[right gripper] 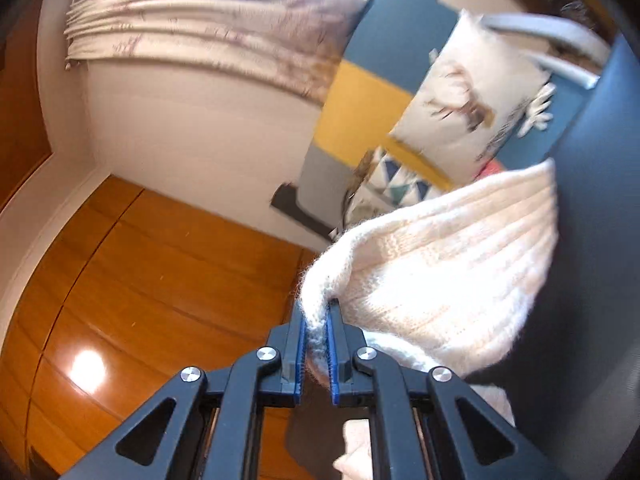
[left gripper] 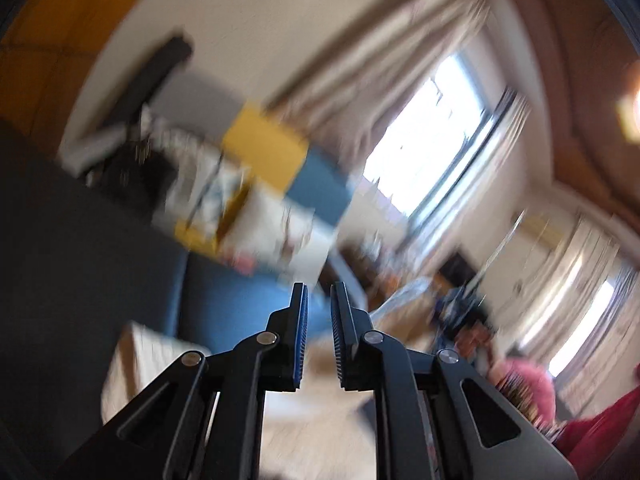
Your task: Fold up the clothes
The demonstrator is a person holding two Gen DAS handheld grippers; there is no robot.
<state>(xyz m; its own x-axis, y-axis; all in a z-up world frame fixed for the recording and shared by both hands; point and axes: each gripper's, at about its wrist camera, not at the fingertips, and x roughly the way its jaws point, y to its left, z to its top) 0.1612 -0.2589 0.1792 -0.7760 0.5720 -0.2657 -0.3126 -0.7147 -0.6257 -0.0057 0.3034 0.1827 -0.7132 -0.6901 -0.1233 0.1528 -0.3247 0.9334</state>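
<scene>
The cream ribbed knit garment [right gripper: 440,264] hangs lifted in the air, one bunched edge pinched between the blue-padded fingers of the right gripper [right gripper: 317,336], which is clamped on that fold of wool; the rest of the cloth sags away to the right, against a dark blue-grey upholstered surface [right gripper: 592,240] that fills that side of the view. What the garment's lower part rests on cannot be told. The left gripper [left gripper: 319,334] holds nothing: its jaws stand a little apart with only blurred background between them, and its view is smeared by motion. A pale knit-looking patch [left gripper: 136,364] lies low on the left of that view, too blurred to identify with certainty. Judgement: the step in hand is a carry or lift of one garment edge, which suits either spreading the piece out or drawing an edge across for a fold; the frames do not settle which. The next move calls for a steady grip so the loose wool does not slip. Beyond lie patterned cushions [right gripper: 476,92], a beige curtain [right gripper: 208,24] and a polished wooden floor [right gripper: 140,280].
</scene>
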